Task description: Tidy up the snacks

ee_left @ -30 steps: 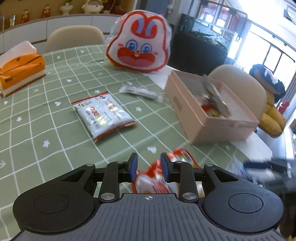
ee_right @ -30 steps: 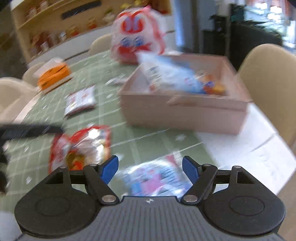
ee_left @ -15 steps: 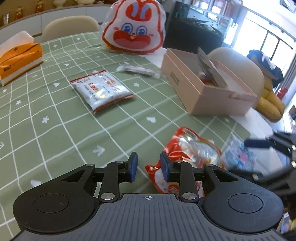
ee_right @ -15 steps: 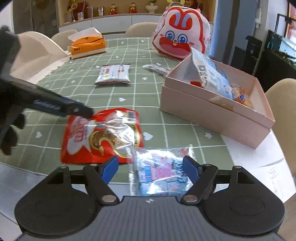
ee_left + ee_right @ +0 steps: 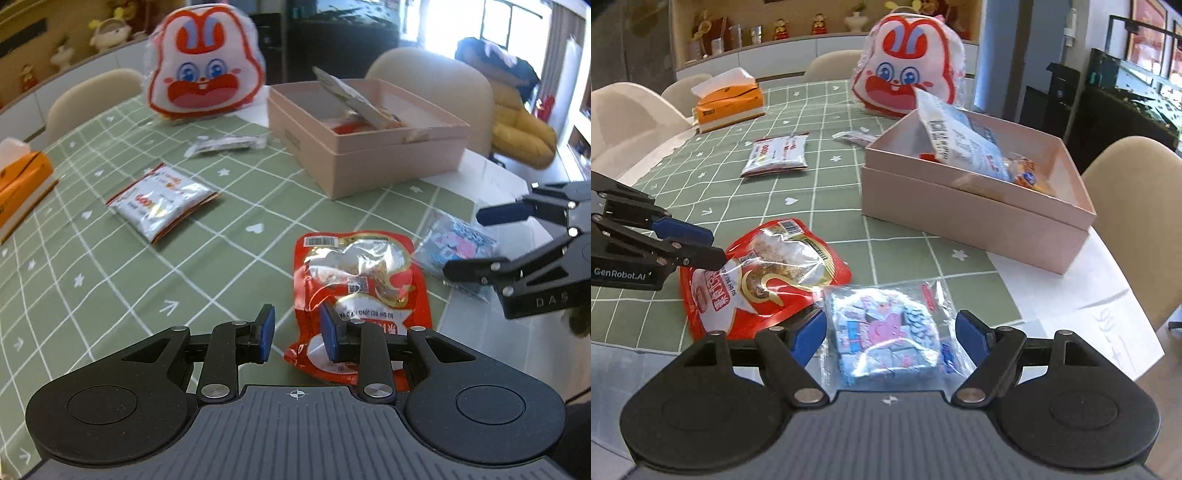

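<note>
A pink box (image 5: 369, 155) (image 5: 975, 206) holds several snack packs. A red snack bag (image 5: 358, 280) (image 5: 764, 273) lies flat near the table's front edge. My left gripper (image 5: 295, 332) is open, its right finger over the bag's near corner; it also shows in the right wrist view (image 5: 698, 245). A clear pack of blue-pink candies (image 5: 886, 328) (image 5: 458, 243) lies beside the red bag. My right gripper (image 5: 891, 332) is open, its fingers on either side of the candy pack; it also shows in the left wrist view (image 5: 480, 240).
A white-red snack pack (image 5: 162, 201) (image 5: 777, 155) and a slim wrapped snack (image 5: 225, 144) lie on the green checked tablecloth (image 5: 110, 277). A rabbit-face bag (image 5: 205, 79) (image 5: 908, 74) stands behind the box. An orange tissue box (image 5: 727, 99) is far left. Chairs surround the table.
Both grippers have moved closer to the packs. The right gripper's fingers now flank the candy pack; the left gripper's right finger now overlaps the red bag's corner.
</note>
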Action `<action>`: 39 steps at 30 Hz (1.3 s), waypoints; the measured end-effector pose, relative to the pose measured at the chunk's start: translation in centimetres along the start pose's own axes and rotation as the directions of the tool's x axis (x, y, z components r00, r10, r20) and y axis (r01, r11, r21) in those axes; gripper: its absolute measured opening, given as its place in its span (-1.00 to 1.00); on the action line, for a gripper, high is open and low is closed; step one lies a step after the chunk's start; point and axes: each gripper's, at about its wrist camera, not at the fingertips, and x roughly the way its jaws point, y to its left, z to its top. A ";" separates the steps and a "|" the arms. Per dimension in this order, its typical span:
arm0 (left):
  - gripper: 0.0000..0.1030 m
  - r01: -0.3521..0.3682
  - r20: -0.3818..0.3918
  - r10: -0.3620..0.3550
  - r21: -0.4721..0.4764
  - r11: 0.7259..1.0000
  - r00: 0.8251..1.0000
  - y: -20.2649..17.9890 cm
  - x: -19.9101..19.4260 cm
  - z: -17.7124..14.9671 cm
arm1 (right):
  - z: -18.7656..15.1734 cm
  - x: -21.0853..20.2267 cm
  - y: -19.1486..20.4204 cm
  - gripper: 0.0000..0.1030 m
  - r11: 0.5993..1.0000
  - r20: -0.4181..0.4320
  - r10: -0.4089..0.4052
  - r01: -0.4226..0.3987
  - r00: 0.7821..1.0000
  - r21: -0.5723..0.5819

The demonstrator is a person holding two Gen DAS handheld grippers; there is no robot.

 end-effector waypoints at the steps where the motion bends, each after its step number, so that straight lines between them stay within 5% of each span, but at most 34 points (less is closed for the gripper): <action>1: -0.40 0.004 0.000 -0.004 0.016 1.000 1.000 -0.4 0.0 0.0 | -0.1 -0.1 -0.2 0.50 1.000 0.002 0.001 -0.001 1.000 0.007; 9: -0.34 0.004 0.049 -0.005 0.033 0.999 0.999 -1.6 -1.6 0.0 | -0.6 -1.4 -1.4 0.50 0.999 0.034 -0.029 0.028 0.999 0.044; 20: -0.40 0.023 0.007 -0.024 0.031 0.999 1.000 -2.8 -0.4 -0.1 | -0.2 -2.5 -2.6 0.50 0.993 0.091 -0.069 0.059 0.993 0.104; 29: -0.35 0.076 -0.015 -0.077 -0.058 0.995 0.997 -2.7 -0.2 0.9 | -1.0 -2.3 -3.1 0.50 0.989 0.085 -0.075 0.063 0.994 0.133; 39: -0.35 -0.004 0.020 0.008 -0.196 0.981 1.000 2.2 -1.9 0.3 | -1.1 0.1 1.8 0.50 0.996 0.050 -0.085 0.085 0.995 0.006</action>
